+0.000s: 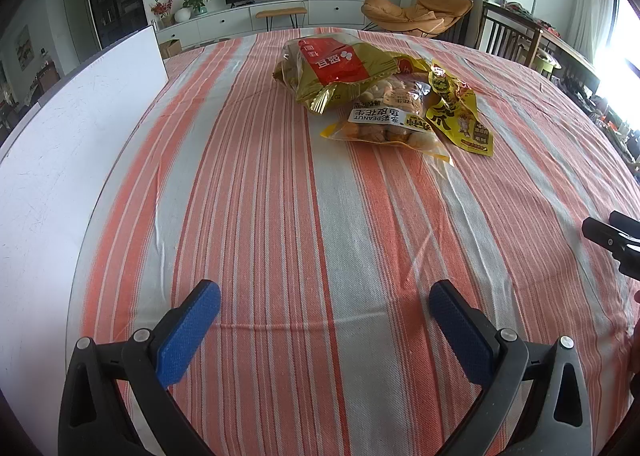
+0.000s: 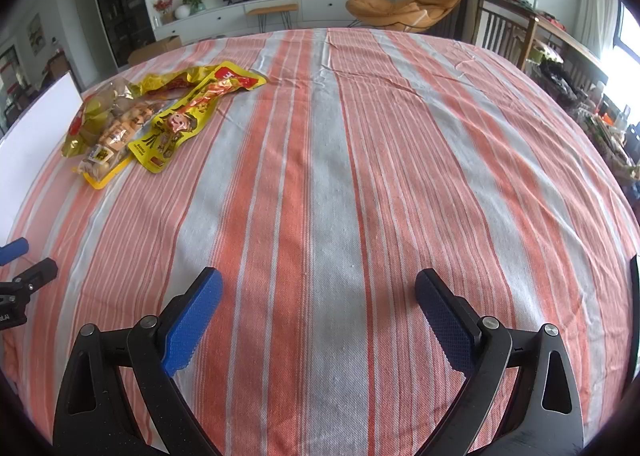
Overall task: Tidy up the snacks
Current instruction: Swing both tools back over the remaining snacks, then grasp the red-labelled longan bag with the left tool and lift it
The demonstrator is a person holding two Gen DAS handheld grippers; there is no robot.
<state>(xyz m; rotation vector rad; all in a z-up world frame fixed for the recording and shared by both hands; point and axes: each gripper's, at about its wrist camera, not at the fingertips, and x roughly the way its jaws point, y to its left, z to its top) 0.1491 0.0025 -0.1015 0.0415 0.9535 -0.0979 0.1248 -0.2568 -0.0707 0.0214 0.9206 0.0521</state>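
Note:
Three snack packets lie in a loose pile on the striped tablecloth (image 1: pixel 280 216). A gold and red bag (image 1: pixel 332 72) rests partly over a clear peanut packet (image 1: pixel 384 128), and a yellow cartoon packet (image 1: pixel 456 112) lies beside them. In the right wrist view the same pile sits at far left: the peanut packet (image 2: pixel 108 144) and the yellow cartoon packet (image 2: pixel 188 116). My left gripper (image 1: pixel 324 296) is open and holds nothing, well short of the pile. My right gripper (image 2: pixel 318 284) is open over bare cloth, far right of the snacks.
A white board (image 1: pixel 80 144) borders the table's left side. The right gripper's black body (image 1: pixel 612 240) shows at the right edge of the left wrist view. Beyond the table are a TV cabinet (image 1: pixel 264 12), an orange lounge chair (image 1: pixel 416 12) and wooden chairs (image 1: pixel 508 36).

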